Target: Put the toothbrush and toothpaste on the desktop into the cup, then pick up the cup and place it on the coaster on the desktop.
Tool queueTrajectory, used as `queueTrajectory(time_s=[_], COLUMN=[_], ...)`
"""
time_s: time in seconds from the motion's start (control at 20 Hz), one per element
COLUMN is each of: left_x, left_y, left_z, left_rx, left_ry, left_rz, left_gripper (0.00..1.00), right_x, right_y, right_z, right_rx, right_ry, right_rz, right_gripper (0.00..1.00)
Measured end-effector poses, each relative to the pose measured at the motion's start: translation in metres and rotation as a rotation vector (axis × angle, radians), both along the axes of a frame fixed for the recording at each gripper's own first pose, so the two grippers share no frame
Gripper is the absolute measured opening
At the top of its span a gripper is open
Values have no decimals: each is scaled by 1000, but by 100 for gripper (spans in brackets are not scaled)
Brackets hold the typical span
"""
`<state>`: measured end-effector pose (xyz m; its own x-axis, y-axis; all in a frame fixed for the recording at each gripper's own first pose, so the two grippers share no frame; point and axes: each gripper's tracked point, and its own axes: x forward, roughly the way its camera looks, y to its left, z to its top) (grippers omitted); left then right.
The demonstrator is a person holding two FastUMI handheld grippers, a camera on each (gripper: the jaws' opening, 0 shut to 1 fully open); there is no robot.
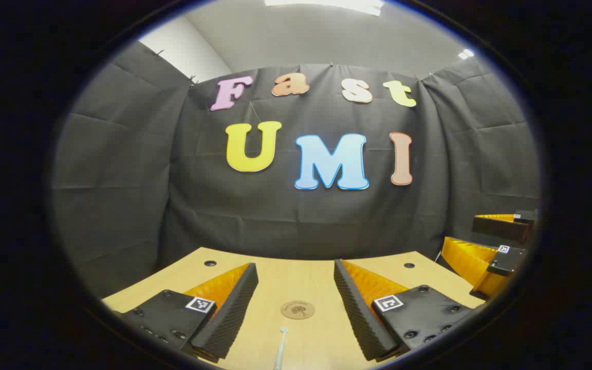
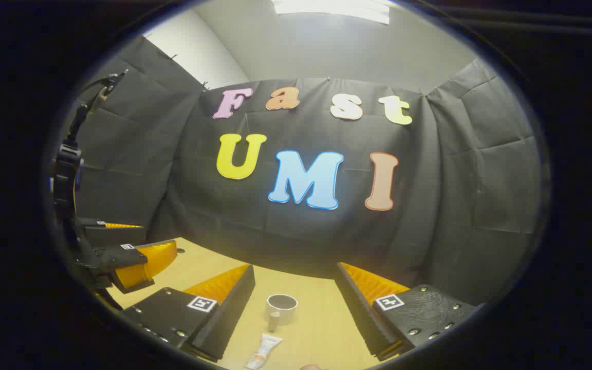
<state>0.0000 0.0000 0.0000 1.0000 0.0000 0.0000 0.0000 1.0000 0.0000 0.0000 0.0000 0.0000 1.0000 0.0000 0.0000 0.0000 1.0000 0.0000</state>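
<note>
In the left gripper view my left gripper [image 1: 296, 272] hangs open above the wooden desktop [image 1: 296, 277]. Between its fingers, farther off, lies a round brown coaster [image 1: 297, 310]; nearer the camera the toothbrush [image 1: 281, 347] runs toward the bottom edge. The right gripper [image 1: 496, 246] is also open, at the right edge of this view. In the right gripper view my right gripper [image 2: 293, 275] is open above a pale cup [image 2: 281, 307] standing upright with a dark inside. The toothpaste tube [image 2: 264, 351] lies just in front of the cup. The left gripper [image 2: 121, 252] sits at the left.
Black cloth walls close the booth behind and on both sides of the desktop. Small dark holes [image 1: 210, 263] mark the desktop near its far corners. A cable and mount [image 2: 67, 169] rise above the left gripper in the right gripper view.
</note>
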Motion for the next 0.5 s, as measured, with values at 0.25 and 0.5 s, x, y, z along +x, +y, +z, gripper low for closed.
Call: queueTrajectory(time_s=[0.25,0.5], left_x=[-2,-5], left_y=[-2,-8], left_z=[-3,-7], left_rx=[47,71], left_ry=[15,28], left_rz=[-31,-91], left_gripper=[96,96], right_x=[3,2], right_y=[4,5], right_z=[-14,-27], right_rx=[1,48], right_ry=[42,102], right_rz=[-1,-4], right_gripper=[95,96])
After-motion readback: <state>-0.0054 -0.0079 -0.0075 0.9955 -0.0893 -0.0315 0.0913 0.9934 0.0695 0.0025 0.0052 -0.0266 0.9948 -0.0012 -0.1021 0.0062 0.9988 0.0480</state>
